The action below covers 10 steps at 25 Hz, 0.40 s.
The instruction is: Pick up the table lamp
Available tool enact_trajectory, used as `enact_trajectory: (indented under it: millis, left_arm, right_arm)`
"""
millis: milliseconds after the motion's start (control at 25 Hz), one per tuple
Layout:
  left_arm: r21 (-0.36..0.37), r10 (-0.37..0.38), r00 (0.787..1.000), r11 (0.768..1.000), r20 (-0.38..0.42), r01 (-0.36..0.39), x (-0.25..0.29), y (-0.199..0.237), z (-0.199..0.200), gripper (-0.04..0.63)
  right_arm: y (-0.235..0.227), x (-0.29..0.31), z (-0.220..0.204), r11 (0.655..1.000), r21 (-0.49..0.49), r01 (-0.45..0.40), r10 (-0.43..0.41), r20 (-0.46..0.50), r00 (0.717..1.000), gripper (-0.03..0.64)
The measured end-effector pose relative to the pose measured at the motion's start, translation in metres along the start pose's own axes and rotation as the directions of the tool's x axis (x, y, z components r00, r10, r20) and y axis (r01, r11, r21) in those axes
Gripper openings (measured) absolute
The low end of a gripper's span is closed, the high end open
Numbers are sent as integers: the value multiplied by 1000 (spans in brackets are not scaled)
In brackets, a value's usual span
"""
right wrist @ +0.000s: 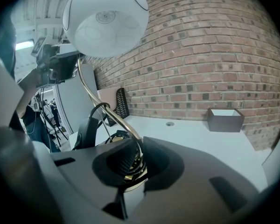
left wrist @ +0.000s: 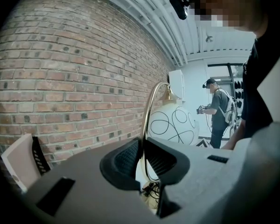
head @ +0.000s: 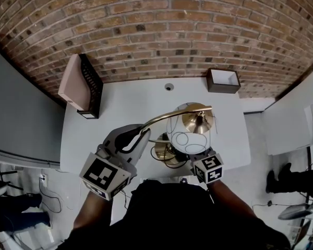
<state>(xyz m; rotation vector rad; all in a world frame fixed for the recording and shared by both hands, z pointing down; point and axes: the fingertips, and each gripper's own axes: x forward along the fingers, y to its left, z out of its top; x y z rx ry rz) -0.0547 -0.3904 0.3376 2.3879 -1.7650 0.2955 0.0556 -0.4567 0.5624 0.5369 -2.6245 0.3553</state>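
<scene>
Bright and flat in the head view, cool white, lit from overhead. Barely a soft shadow on the table (head: 135, 98) beneath the table lamp (head: 195, 121). Small glints off its brass. Heavy fisheye bending of the brick wall (head: 156, 30) into an arc.

Over to the left gripper view: black vignette round the rim, strong white glow from the far end of the room. Dull grey and soft, out of focus, on the left gripper (left wrist: 142, 158) up close.

Right gripper view: same dark corners, washed-out glare on the white globe (right wrist: 105, 20). Blurred grey on the right gripper (right wrist: 139, 161), crisper on the bricks behind.
</scene>
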Motion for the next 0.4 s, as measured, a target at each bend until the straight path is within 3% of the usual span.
enact_trajectory:
  millis: [400]
  left_arm:
    - [-1,2,1000,1000,-1,-2,4,4,-1,40]
  right_arm:
    - [-3,6,0,1000,2,-3,3,-4,1000,54]
